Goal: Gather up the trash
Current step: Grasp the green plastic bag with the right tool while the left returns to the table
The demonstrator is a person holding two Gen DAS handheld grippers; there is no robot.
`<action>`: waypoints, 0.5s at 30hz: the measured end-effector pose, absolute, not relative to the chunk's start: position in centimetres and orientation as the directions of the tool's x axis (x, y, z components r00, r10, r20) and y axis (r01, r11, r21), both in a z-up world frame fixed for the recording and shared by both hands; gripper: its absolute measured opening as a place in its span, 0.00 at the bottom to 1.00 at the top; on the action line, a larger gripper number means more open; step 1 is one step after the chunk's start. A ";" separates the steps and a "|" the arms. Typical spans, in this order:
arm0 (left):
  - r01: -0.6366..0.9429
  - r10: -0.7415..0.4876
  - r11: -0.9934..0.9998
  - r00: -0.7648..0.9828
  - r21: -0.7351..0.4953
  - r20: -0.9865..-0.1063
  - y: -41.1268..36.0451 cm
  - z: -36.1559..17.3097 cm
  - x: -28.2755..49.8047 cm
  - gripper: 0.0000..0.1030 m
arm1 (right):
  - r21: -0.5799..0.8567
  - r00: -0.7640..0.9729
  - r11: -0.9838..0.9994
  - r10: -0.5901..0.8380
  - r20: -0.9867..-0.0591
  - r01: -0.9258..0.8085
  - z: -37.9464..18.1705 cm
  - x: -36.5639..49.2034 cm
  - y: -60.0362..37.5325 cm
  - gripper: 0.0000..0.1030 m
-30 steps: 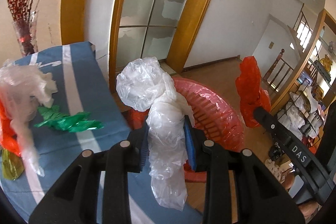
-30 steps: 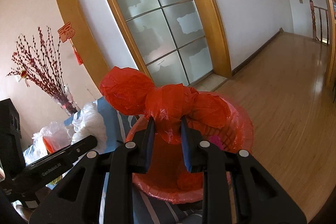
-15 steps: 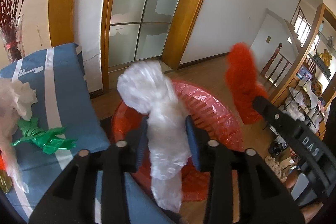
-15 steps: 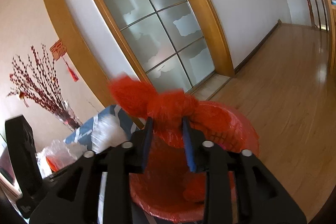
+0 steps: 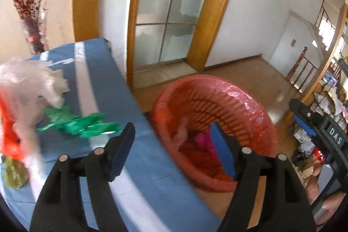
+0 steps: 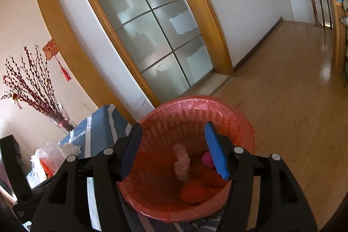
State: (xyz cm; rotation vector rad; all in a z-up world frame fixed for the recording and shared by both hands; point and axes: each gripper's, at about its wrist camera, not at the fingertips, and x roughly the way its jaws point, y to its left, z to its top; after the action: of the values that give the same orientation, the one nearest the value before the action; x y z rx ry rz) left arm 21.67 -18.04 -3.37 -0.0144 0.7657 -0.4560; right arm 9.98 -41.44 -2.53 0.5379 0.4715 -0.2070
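Both bags have left our tools since a second ago: the white bag that our left tool (image 5: 171,150) pinched and the red bag that our right tool (image 6: 174,150) pinched now lie down in the basket (image 6: 239,121). We see both tools with jaws opening and nothing between the blue pads; the gaps frame only the basket's inside.

Through the right tool we look down into the red plastic basket, lined with a red bag. At its bottom lie the white bag (image 6: 182,166), standing up as a pale crumpled strip, the red bag (image 6: 193,191) beside and below it, and a pink scrap (image 6: 207,158) near the right pad. In the left wrist view the same basket (image 5: 250,101) sits just past the edge of the bench (image 5: 104,84), which wears a blue cloth with white stripes.

On that bench, left of our left tool, trash is still to collect: a green foil wrapper (image 5: 80,123), a clear plastic bag (image 5: 28,88) touching it, an orange-red bag (image 5: 8,136) under the clear one, and a yellowish wrapper (image 5: 14,173) at the near edge.

Farther out we see the other tool's black body at the right of the left view, a frosted glass door (image 6: 150,32) in a wooden frame, a vase of red branches (image 6: 32,88), and wooden floor (image 6: 293,90)
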 end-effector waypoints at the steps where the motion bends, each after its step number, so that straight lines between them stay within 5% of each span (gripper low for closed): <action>1: 0.385 -0.390 0.908 0.639 -0.164 -0.663 -17.6 -3.3 21.4 0.72 | 0.436 0.871 0.845 -0.069 -0.486 0.310 -2.5 9.9 -41.3 0.59; 15: 0.303 -0.301 0.946 0.701 -0.113 -0.647 -11.4 -2.9 18.7 0.76 | 0.368 0.859 0.895 -0.032 -0.510 0.253 -2.1 10.3 -37.7 0.59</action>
State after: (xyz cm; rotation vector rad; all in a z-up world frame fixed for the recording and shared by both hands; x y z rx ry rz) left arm 18.71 -11.39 -2.93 0.0019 0.7199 -0.3363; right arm 10.29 -37.72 -2.06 0.4421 0.5187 -0.1548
